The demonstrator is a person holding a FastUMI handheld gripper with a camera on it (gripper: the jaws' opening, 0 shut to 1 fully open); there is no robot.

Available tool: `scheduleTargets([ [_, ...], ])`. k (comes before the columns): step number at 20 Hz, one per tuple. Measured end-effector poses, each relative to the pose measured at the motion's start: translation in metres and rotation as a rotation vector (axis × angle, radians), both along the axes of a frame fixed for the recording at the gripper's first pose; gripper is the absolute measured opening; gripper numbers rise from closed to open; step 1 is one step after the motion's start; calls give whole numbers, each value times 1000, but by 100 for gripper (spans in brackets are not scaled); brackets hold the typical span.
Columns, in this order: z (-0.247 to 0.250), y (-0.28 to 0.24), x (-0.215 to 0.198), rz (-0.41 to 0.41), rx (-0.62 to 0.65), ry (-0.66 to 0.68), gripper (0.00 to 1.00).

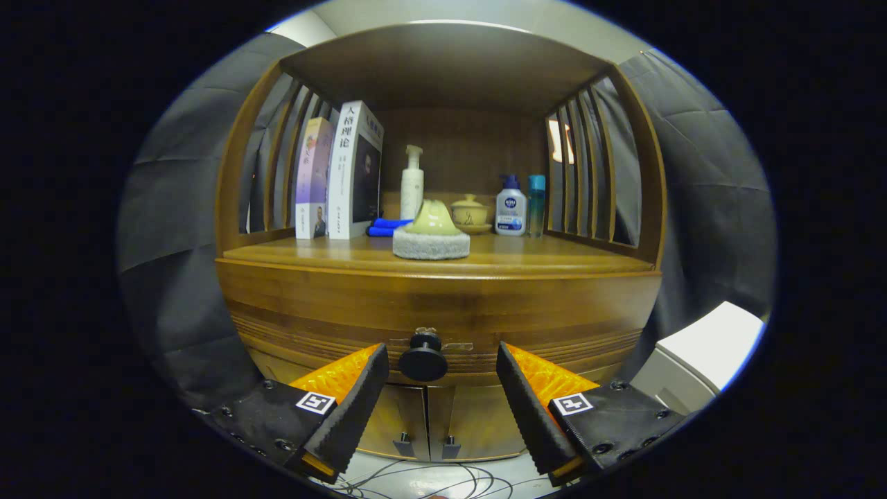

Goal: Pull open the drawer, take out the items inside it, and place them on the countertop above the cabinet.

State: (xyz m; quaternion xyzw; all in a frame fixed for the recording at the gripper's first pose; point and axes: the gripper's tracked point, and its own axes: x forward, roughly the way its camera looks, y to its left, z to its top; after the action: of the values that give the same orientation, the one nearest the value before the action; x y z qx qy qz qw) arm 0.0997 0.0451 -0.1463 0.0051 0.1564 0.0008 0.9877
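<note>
Nearest the camera, the tongs (441,371) stood spread apart, their two fingers (360,395) flanking a dark round knob (423,360) without touching it; the knob sat in the gap between them, just ahead of the tips. That knob was fixed at the middle of the drawer (443,333), a shallow wooden front with grooved lines running across it, and the drawer appeared closed, flush under the front edge of the counter (554,262). Below the drawer were two cabinet doors (426,423) meeting at a centre seam, each with a small dark handle near the bottom, and thin cables (416,478) lay looped on the pale floor beneath. On the counter, close to the middle of its front edge, rested a round grey pad with a pale yellow-green domed piece on top (431,235). Behind it, toward the back, a white pump bottle (411,181) stood upright, with a blue cloth (387,226) lying to its left and a small lidded ceramic cup (470,211) to its right. Toward the left edge two books (339,173) stood upright side by side against the slatted side of the cabinet. Toward the back right corner stood a white bottle with a blue cap (511,206) and, just beside it, a slim teal bottle (536,204). A wooden roof covered the counter, with slatted sides to left and right. Off to the right of the cabinet, a white box-like object (700,353) showed. What lay inside the drawer could not be told.
</note>
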Motion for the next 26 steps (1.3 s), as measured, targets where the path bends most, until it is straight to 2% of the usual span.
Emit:
scheduleTargets([
  [5,62,-1,-40,-6,-48,-84,98],
  [10,116,-6,-84,-31,18,-164,98],
  [14,128,-25,-110,-74,0,-166,98],
  [18,138,-34,-117,-90,-10,-188,98],
  [26,147,-34,-123,-78,-45,-212,98],
])
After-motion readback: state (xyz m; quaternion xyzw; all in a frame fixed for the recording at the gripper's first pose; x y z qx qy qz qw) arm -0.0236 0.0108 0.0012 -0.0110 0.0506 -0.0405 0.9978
